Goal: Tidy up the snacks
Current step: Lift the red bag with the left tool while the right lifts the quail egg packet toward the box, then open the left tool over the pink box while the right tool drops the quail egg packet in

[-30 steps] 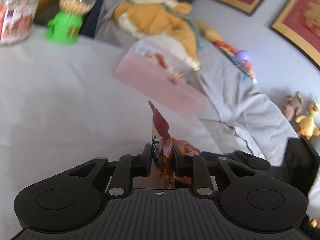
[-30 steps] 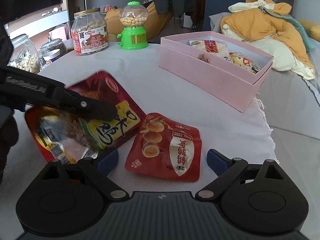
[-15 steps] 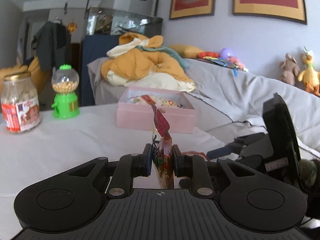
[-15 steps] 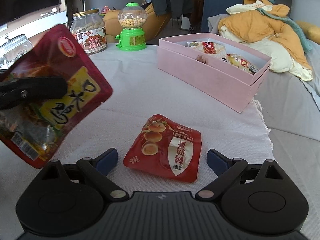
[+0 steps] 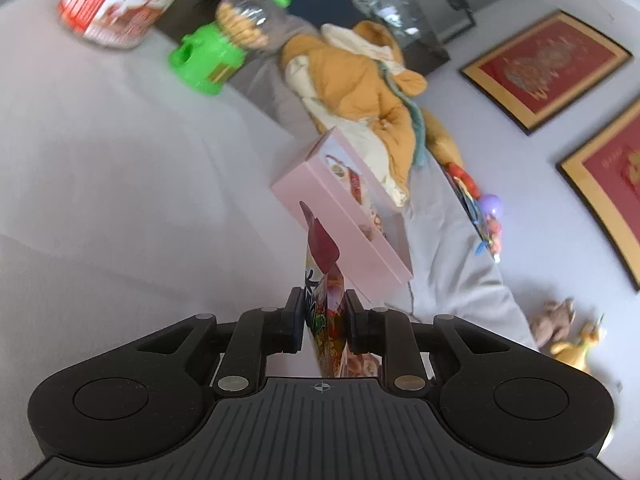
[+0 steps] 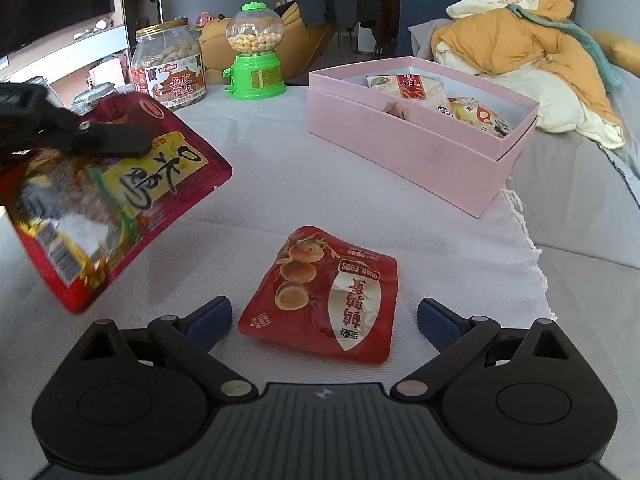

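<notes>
At far left of the right wrist view we see the left gripper [image 6: 120, 142] with its jaws clamped on a red pouch [image 6: 108, 200], which hangs tilted above the surface [image 6: 280, 200]. In the left wrist view the same pouch [image 5: 324, 304] shows edge-on, pinched between the two black fingers [image 5: 294, 320]. At far left stands a jar [image 6: 170, 66] of nuts with a red label, and just right of it a green dispenser [image 6: 255, 54] with a clear globe. In the near middle we see a second red pouch, the egg pack [image 6: 324, 296], lying flat on the surface. The right gripper [image 6: 324, 318] has its jaws wide apart, one blue pad [image 6: 210, 316] on either side of the near end of the egg pack; we cannot tell whether they touch it. At far right sits the open pink box [image 6: 416, 148], well apart from both pouches, with several snack packets [image 6: 408, 86] inside. Beyond it lies a heap of orange bedding [image 6: 528, 48].
</notes>
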### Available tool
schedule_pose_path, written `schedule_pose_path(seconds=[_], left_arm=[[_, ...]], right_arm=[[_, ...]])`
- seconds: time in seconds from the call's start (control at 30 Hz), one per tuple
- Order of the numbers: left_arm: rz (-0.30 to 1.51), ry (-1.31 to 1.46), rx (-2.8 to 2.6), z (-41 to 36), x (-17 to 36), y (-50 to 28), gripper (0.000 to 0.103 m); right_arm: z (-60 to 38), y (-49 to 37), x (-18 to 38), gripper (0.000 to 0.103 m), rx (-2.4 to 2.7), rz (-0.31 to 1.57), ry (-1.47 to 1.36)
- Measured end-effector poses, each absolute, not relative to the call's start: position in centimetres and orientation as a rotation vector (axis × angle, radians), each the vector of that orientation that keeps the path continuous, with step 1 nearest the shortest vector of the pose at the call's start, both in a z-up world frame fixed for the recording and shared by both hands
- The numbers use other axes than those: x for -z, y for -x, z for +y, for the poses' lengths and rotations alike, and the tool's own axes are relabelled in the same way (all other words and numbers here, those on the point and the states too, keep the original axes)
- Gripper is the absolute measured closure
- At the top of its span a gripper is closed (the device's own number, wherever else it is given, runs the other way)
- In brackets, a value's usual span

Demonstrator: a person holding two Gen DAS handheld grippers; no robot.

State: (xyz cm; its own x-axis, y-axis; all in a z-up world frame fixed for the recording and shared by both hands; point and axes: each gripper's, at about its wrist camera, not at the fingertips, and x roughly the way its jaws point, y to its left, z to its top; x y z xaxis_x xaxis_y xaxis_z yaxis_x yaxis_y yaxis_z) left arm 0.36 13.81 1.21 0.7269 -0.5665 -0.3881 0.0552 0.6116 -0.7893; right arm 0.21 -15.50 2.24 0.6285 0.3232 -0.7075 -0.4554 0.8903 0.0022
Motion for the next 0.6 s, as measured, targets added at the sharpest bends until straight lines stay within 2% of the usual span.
schedule_pose_path(seconds=[0.3,0.33,0.37,0.4,0.6], left_arm=[[0.707,0.85,0.392,13.7,-1.0,-0.7,0.079],[0.706,0.847,0.395,13.6,-1.1,-0.8,0.079],[0.703,0.842,0.399,13.5,-1.2,-0.7,0.079],[0.699,0.834,0.407,13.3,-1.4,-0.8,0.079],[0.663,0.778,0.476,11.6,-3.3,-1.1,0.079]], right_arm=[[-15.6,-0.7,-2.3,0.005,-0.435,0.775,0.17],[-15.7,-1.0,-2.3,0.007,-0.427,0.776,0.162],[-15.7,-1.2,-2.4,0.015,-0.421,0.773,0.156],[-15.7,-1.3,-2.5,0.03,-0.419,0.767,0.16],[-16.5,-0.7,-4.4,0.03,-0.454,0.741,0.167]])
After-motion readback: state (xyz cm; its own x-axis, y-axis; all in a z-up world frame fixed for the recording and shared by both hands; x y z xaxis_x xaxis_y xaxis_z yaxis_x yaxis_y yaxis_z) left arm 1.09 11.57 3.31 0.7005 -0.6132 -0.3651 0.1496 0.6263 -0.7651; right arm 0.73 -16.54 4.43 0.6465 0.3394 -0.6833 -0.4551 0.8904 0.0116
